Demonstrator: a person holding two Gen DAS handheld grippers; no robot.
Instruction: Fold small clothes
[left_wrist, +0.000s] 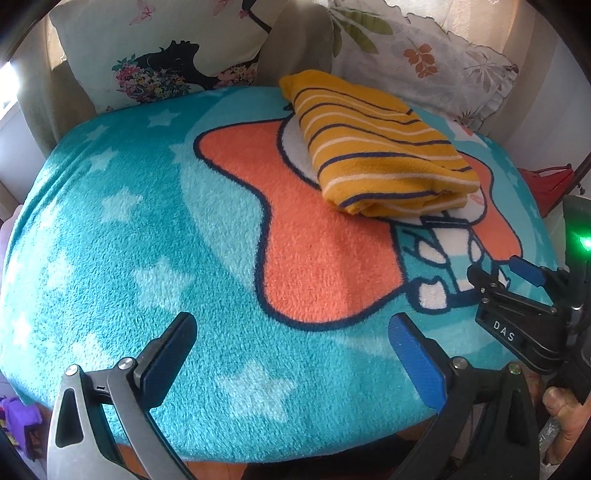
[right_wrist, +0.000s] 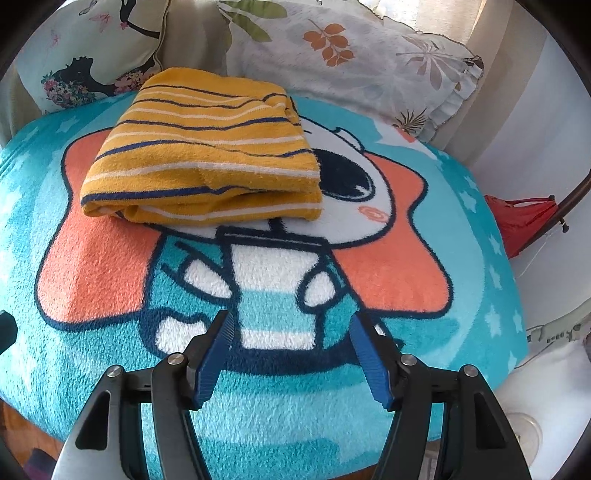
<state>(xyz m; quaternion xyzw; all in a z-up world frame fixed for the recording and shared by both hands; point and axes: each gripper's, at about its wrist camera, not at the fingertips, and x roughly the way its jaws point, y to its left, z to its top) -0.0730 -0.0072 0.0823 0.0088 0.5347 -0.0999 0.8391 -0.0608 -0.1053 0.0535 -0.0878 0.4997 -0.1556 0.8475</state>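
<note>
A small yellow garment with dark blue and white stripes (left_wrist: 373, 144) (right_wrist: 207, 158) lies folded into a thick rectangle on the far half of a teal fleece blanket (left_wrist: 147, 236) (right_wrist: 461, 236) with an orange star and a cartoon figure. My left gripper (left_wrist: 291, 326) hovers open over the blanket's near part, well short of the garment, nothing between its blue pads. My right gripper (right_wrist: 291, 325) is also open and empty, above the cartoon figure, a little in front of the garment's folded edge. From the left wrist view, the right gripper (left_wrist: 496, 269) shows at the right edge.
Two printed pillows (left_wrist: 155, 55) (right_wrist: 351, 55) lean against the back of the seat behind the blanket. A red object (right_wrist: 521, 221) sits off the blanket's right side. A hand (left_wrist: 565, 417) holds the right gripper's handle. The blanket's near edge drops off by my fingers.
</note>
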